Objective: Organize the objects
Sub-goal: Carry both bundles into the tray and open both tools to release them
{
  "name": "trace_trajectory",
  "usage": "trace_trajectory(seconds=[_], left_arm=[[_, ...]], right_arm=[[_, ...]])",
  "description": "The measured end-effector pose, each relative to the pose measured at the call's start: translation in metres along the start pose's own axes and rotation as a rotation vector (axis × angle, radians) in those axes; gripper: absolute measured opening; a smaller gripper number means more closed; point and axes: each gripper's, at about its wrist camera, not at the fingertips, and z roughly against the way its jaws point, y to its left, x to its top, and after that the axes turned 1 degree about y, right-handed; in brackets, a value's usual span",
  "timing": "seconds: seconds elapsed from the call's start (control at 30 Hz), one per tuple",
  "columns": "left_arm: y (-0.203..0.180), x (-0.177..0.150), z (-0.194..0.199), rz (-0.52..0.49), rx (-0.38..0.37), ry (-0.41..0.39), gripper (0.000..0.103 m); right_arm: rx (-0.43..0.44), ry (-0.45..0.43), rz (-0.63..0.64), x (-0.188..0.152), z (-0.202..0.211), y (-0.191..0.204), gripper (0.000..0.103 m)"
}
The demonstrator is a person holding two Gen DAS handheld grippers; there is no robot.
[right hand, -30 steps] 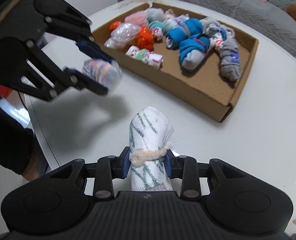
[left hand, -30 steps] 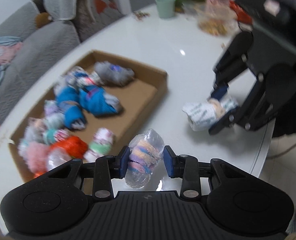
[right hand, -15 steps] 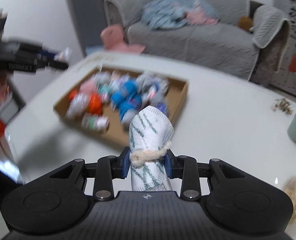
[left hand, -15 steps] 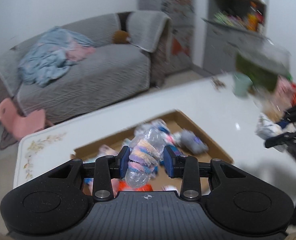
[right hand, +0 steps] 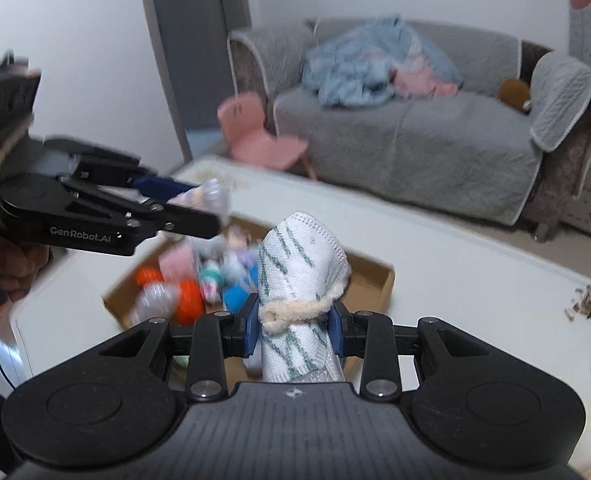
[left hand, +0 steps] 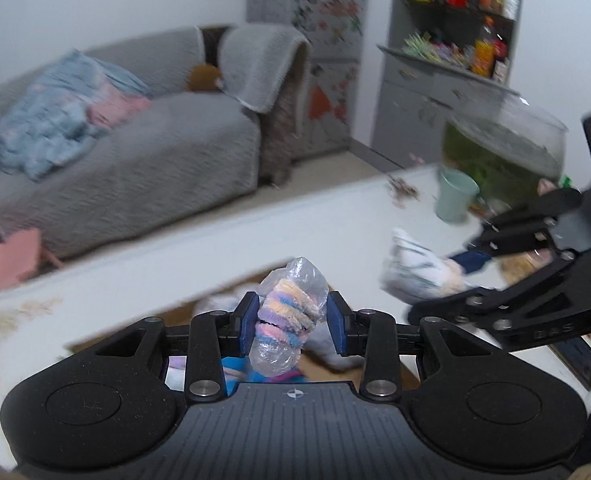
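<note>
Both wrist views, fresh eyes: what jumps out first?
Each gripper is clamped on a bundle: the left gripper on a pastel striped sock roll in clear plastic, the right gripper on a white sock roll with green dashes. Both hang above the white table, over a cardboard tray crowded with colourful sock rolls. Behind stands a grey sofa heaped with blue and pink laundry.

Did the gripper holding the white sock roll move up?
Yes. The right gripper with the white sock roll rose and tilted up; the cardboard box sits lower in its view, and the sofa appears.
</note>
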Motion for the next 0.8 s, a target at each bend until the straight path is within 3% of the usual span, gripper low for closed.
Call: trace_trajectory(seconds=[0.17, 0.3, 0.47, 0.63, 0.8], left_arm=[[-0.014, -0.021, -0.046, 0.005, -0.08, 0.106, 0.043], [-0.021, -0.04, -0.074, -0.023, -0.101, 0.182, 0.043], [-0.019, -0.056, -0.093, -0.038, -0.065, 0.237, 0.043], [-0.014, -0.064, -0.094, -0.108, 0.021, 0.276, 0.043], [-0.015, -0.074, -0.091, -0.18, 0.043, 0.3, 0.043]], right_arm=[[-0.029, 0.074, -0.011, -0.013, -0.014, -0.016, 0.031], [-0.034, 0.108, -0.021, -0.016, -0.018, -0.023, 0.031], [-0.016, 0.13, -0.014, -0.015, -0.024, -0.017, 0.031], [0.01, 0.159, 0.018, -0.017, -0.032, -0.008, 0.031], [0.025, 0.193, 0.037, -0.019, -0.043, -0.002, 0.031]])
